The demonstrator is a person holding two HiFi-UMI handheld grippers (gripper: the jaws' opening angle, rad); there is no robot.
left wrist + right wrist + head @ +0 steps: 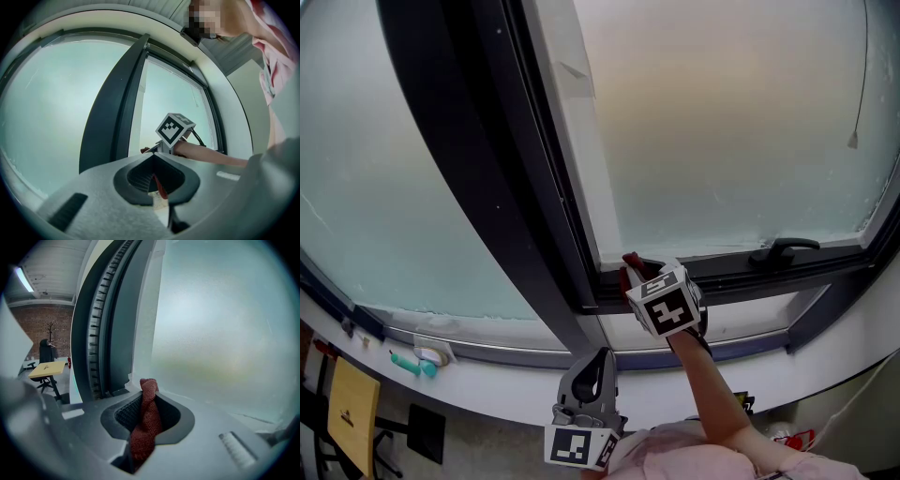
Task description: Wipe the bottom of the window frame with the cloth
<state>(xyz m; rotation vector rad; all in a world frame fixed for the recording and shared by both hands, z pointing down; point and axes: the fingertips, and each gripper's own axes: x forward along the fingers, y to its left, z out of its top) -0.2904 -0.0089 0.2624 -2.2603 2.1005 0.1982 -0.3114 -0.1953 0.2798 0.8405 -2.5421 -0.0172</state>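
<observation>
A dark red knitted cloth [146, 425] is pinched in my right gripper [148, 395], which is shut on it; its top end sticks out past the jaw tips. In the head view the right gripper [631, 275] presses the cloth [637, 262] against the left end of the dark bottom window frame [741, 273], at the corner with the upright post. My left gripper [600, 360] hangs lower, in front of the white sill, its jaws shut and pointing up at the window. In the left gripper view, the left gripper [152, 160] faces the right gripper's marker cube [174, 127].
A black window handle [784, 248] lies on the bottom frame to the right. A wide dark post [487, 169] divides the frosted panes. On the white sill [502, 380], a teal and white object [417, 362] rests at the left. A yellow table [352, 412] stands below.
</observation>
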